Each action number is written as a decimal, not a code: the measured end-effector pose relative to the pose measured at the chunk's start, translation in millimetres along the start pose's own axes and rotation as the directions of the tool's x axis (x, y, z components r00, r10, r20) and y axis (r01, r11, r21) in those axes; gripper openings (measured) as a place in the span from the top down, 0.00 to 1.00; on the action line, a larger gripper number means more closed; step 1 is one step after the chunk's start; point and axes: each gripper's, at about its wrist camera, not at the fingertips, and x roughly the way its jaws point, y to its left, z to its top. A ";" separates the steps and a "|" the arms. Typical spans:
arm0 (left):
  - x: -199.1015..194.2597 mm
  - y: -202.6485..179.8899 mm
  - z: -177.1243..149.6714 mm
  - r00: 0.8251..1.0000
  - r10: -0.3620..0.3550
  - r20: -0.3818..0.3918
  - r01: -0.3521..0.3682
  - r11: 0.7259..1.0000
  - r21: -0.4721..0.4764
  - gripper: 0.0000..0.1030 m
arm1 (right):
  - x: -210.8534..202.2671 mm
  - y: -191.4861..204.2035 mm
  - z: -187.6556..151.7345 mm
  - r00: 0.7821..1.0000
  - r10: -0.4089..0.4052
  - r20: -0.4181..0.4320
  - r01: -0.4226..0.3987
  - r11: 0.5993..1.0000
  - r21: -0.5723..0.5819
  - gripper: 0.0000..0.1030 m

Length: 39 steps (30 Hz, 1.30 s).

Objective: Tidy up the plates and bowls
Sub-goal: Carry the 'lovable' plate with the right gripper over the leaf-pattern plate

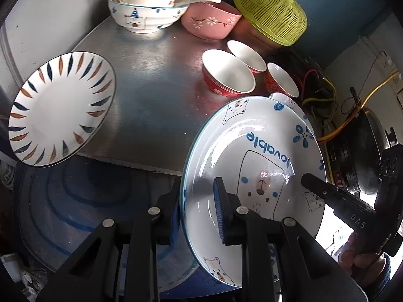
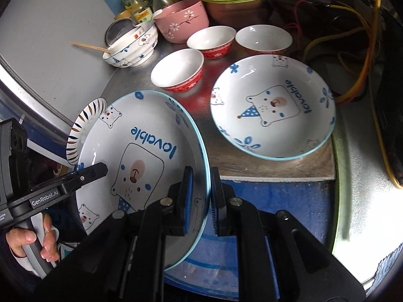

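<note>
Gripping opposite rims, the left gripper [image 1: 199,209] and right gripper [image 2: 201,198] hold the "lovable" bear plate [image 2: 141,161] aloft between them; a second "lovable" plate [image 2: 273,112] rests beyond the right tongs.

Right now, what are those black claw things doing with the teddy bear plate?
A person holds a gripper in each hand. The left gripper and the right gripper both pinch opposite rims of one bear plate, lifting it tilted beside the metal counter. A second bear plate and three red bowls sit on the counter.
</note>
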 end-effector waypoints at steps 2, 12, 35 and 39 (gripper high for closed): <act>-4.2 14.6 1.4 1.000 0.012 0.013 -0.012 1.000 -0.026 0.78 | 8.4 12.4 4.6 1.000 0.014 -0.012 -0.014 1.000 -0.025 0.87; -30.0 86.3 6.1 0.993 0.090 0.071 -0.077 0.982 -0.172 0.78 | 46.9 79.3 28.6 0.995 0.073 -0.064 -0.082 0.985 -0.153 0.87; -51.0 197.0 43.3 0.968 0.225 0.109 -0.171 0.914 -0.369 0.78 | 124.0 182.1 82.2 0.980 0.153 -0.129 -0.183 0.947 -0.264 0.87; -46.0 213.3 51.9 0.965 0.241 0.104 -0.182 0.901 -0.393 0.78 | 137.9 193.6 89.4 0.978 0.162 -0.130 -0.192 0.944 -0.269 0.87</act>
